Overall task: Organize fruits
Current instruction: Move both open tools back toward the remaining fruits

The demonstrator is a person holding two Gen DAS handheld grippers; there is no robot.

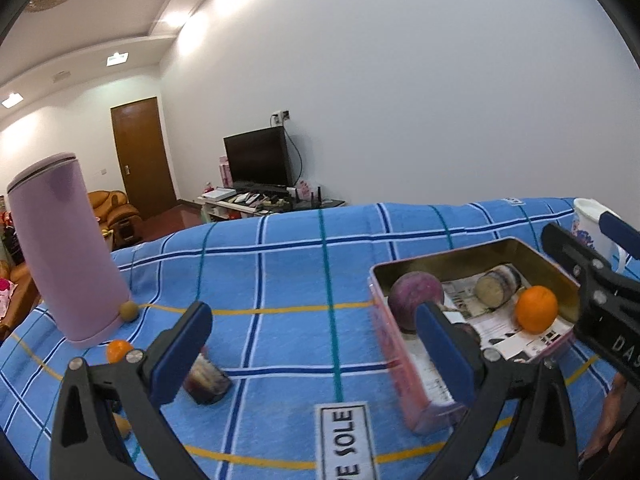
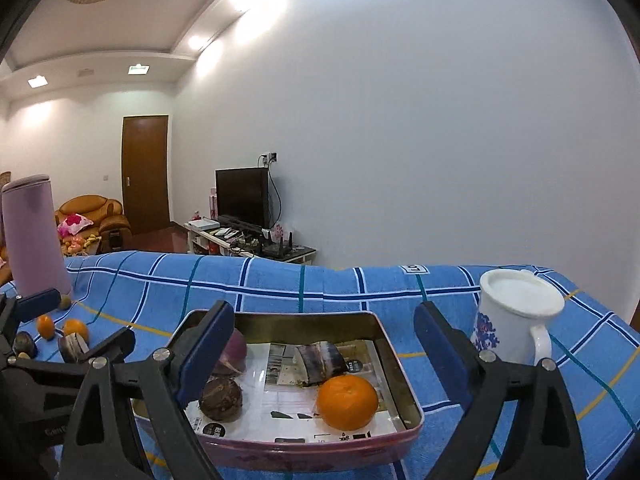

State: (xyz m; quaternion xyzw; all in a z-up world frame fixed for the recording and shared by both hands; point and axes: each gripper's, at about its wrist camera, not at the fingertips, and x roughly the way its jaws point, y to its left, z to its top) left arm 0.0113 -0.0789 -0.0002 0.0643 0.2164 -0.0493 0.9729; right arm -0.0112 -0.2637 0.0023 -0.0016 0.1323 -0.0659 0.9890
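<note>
A pink metal tin (image 2: 414,420) lined with paper holds an orange (image 2: 347,401), a dark round fruit (image 2: 221,398), a purple fruit (image 2: 237,347) and a cut sugarcane piece (image 2: 322,362). My right gripper (image 2: 324,356) hovers open above the tin with nothing pressed between its pads. My left gripper (image 1: 314,356) stands open over the blue cloth, left of the tin (image 1: 394,364), holding nothing. A dark cut piece (image 1: 206,378) lies by its left finger. A small orange (image 1: 119,350) and a small brown fruit (image 1: 129,311) rest on the cloth nearby.
A tall pink tumbler (image 1: 68,248) stands at the left of the checked blue cloth (image 1: 280,280). A white lidded mug (image 2: 516,316) stands right of the tin. More small fruits (image 2: 76,328) lie on the cloth at the left. The cloth's far edge drops off toward the room.
</note>
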